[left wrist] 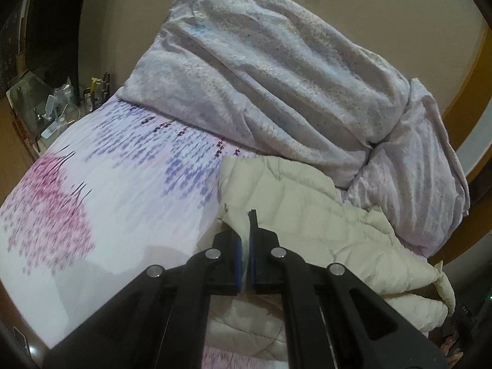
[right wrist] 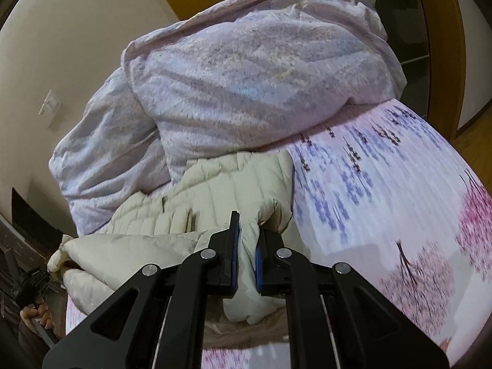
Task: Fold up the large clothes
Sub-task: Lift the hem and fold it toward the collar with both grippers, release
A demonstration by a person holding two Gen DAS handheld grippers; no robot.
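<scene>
While both grippers are lifting the cream quilted jacket (left wrist: 301,203) off the bed (left wrist: 101,190), the fold itself is looking barely begun.

Left gripper (left wrist: 245,246): jaws are pinching together on a thin edge of the jacket, with only a sliver of fabric showing between the blue pads. Right gripper (right wrist: 246,243): jaws are clamping a thicker puffed fold of the same jacket, the padding bulging out above and below the pads.

Location of garment: it is lying on the floral bedsheet near the front of the bed, its far end touching the heaped lilac duvet (left wrist: 276,70) that is piled against the wall. Part of it is hanging raised between the two grips; the rest is resting on the sheet, bunched and creased. In the right wrist view a loose rounded portion is sagging toward the lower left, near a hand (right wrist: 33,313) holding the other tool's handle.

Progress, as a judgement: grasp on both ends is done; spreading is not. No flat layout, no aligned edges and no crease line are showing yet. Sleeves and front panel cannot be told apart in this crumpled state. Remaining work appears to be: shaking or drawing the jacket out flat on the open patch of sheet, clear of the duvet, then folding sleeves in and doubling the body.

Risk noted: the left grip is shallow and may be slipping under the jacket's weight.
</scene>
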